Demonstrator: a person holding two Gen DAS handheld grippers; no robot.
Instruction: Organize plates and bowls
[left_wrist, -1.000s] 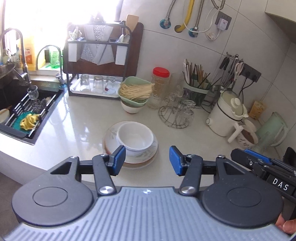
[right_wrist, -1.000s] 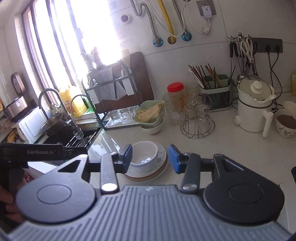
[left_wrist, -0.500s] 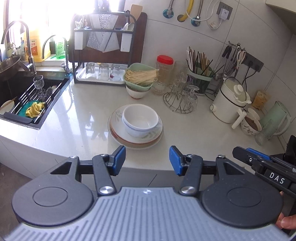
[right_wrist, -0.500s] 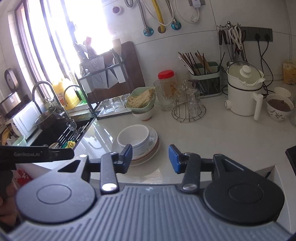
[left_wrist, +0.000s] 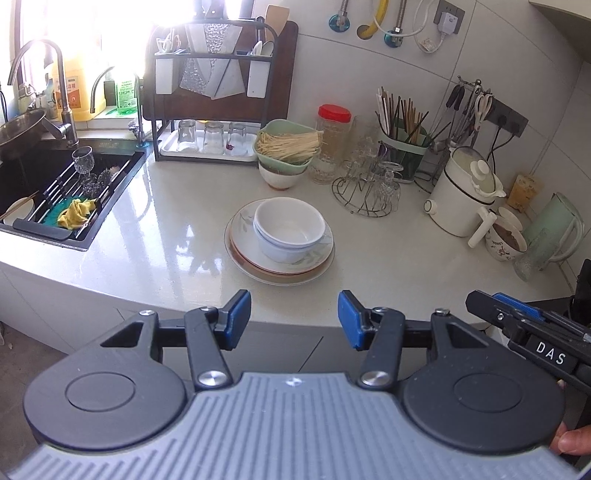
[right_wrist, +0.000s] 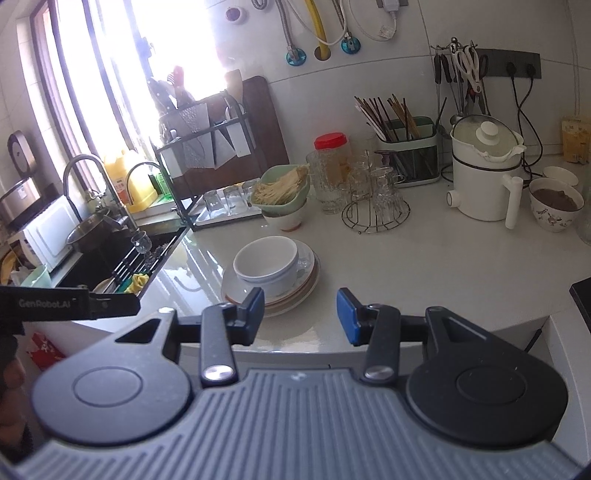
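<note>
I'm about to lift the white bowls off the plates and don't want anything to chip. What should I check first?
1. Left gripper open, holding nothing: ok.
2. Right gripper open, holding nothing: ok.
3. White bowls nested upright on the stack of plates: ok.
4. Bowl rim free of other items: ok.
5. Bowls unstuck from each other: cannot tell.
6. Free counter left of the plates for setting down: ok.
</note>
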